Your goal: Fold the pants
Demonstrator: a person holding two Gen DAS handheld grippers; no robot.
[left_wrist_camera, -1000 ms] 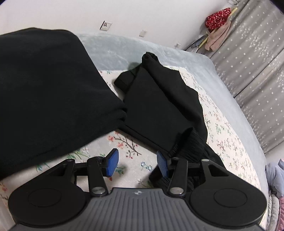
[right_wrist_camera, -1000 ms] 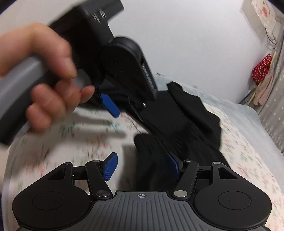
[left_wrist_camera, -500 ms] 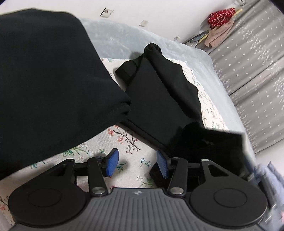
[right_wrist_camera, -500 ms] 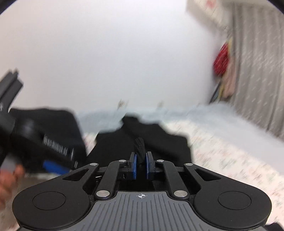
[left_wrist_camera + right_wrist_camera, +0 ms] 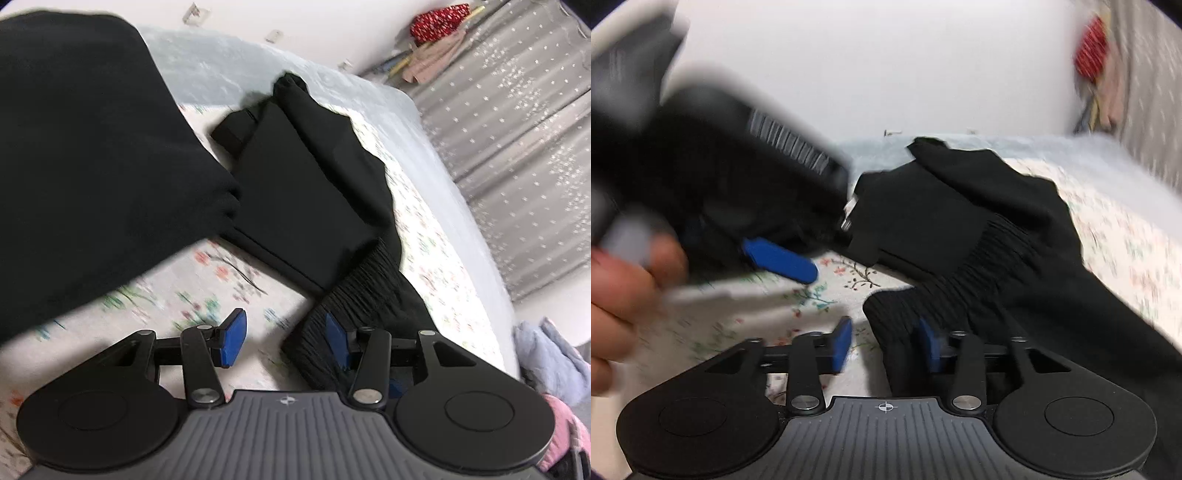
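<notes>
Black pants [image 5: 310, 206] lie loosely folded on a floral bed sheet [image 5: 221, 295], legs running away toward the wall. Their ribbed waistband [image 5: 362, 295] is nearest me and also shows in the right wrist view [image 5: 960, 288]. My left gripper [image 5: 284, 341] is open just above the sheet, its right pad at the waistband's edge. My right gripper [image 5: 886, 343] is open, with the waistband corner lying between its blue pads. The left gripper [image 5: 775, 258] and the hand holding it appear blurred in the right wrist view.
A large folded black garment [image 5: 92, 147] lies on the left of the bed. A grey blanket [image 5: 221, 62] covers the far end by the white wall. Grey curtains [image 5: 517, 129] hang on the right. Light blue and pink clothes [image 5: 550, 365] lie beyond the bed's right edge.
Half a second ago my right gripper was shut on a bit of black fabric and lifted; now it is open and low at the waistband. The left gripper stayed open.
</notes>
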